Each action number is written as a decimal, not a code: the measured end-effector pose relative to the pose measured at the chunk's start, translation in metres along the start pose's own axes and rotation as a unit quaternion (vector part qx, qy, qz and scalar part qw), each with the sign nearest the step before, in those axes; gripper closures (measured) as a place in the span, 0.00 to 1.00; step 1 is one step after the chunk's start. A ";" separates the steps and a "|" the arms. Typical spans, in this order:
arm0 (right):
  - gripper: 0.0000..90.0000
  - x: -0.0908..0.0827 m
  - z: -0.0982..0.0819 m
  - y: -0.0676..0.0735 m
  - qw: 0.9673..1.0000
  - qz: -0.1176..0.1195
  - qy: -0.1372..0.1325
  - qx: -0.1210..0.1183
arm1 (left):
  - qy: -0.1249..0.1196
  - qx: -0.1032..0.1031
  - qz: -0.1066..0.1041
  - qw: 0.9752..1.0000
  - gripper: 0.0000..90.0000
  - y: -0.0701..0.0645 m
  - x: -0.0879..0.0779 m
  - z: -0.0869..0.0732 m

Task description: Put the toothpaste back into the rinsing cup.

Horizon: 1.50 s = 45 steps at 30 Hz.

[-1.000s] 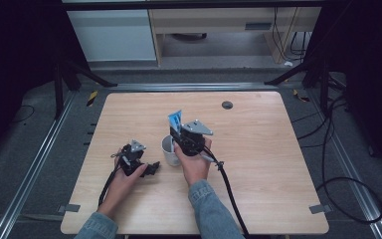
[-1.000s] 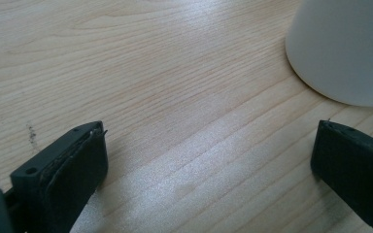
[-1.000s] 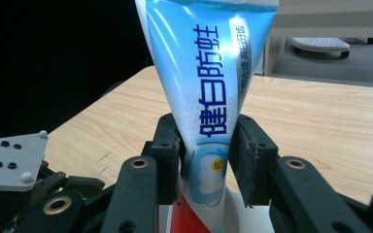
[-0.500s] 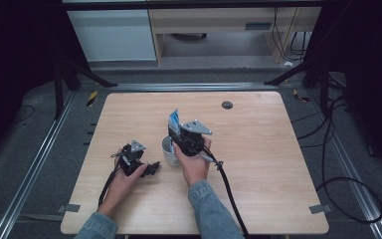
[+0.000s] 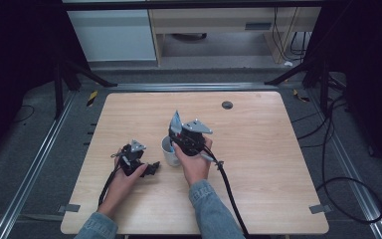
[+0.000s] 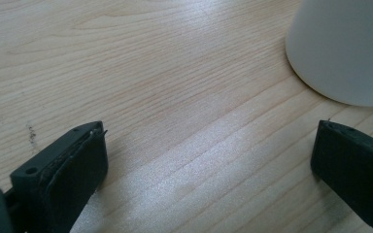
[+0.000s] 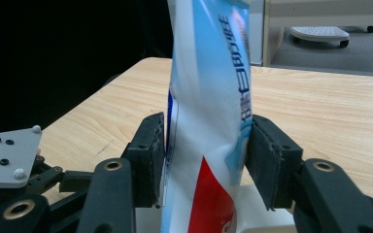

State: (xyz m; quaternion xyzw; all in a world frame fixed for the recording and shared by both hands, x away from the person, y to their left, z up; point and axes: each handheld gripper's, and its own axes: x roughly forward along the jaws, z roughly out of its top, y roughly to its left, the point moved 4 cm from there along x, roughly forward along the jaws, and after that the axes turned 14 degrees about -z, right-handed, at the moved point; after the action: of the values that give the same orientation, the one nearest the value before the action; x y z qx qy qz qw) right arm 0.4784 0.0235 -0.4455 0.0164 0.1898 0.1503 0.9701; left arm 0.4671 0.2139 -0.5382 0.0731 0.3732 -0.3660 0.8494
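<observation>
Counts: one white cup, one blue-white tube, two grippers.
Tube: stands upright in the cup, mid-worktop.
Right gripper: jaws have just been opening; pads flank the tube, left pad just beside it, right touching.
Left gripper: wide open, empty, beside the cup.
Right gripper view: print on the tube.

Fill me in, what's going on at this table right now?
A person works two handheld grippers at a wooden table. The right gripper has a blue-and-white toothpaste tube standing upright between its jaws, its lower end in a white cup. Those jaws have just been opening, pads close against the tube. The left gripper rests open on the table beside the cup, holding nothing.
</observation>
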 end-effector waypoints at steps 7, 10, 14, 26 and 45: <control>0.52 0.000 -0.001 -0.001 1.000 -0.001 0.002 -0.003 | 0.000 0.000 0.000 1.000 0.00 0.000 0.000 0.000; 0.48 0.000 0.000 -0.001 1.000 -0.001 0.003 0.001 | 0.000 0.000 0.000 1.000 0.00 0.000 0.000 0.000; 0.44 0.000 0.000 -0.001 1.000 -0.005 0.000 -0.002 | 0.000 0.000 0.000 1.000 0.00 0.000 0.000 0.000; 0.32 0.002 0.000 0.000 1.000 -0.012 -0.002 -0.020 | -0.001 -0.001 0.000 1.000 0.00 0.000 0.000 0.000; 0.10 -0.001 0.007 0.005 0.998 -0.016 0.026 -0.053 | -0.002 0.000 0.000 1.000 0.00 0.000 0.000 0.000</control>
State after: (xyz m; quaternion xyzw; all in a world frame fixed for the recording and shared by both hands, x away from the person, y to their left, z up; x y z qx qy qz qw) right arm 0.4787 0.0277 -0.4384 -0.0417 0.2069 0.1453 0.9666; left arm 0.4674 0.2135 -0.5382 0.0720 0.3716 -0.3659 0.8502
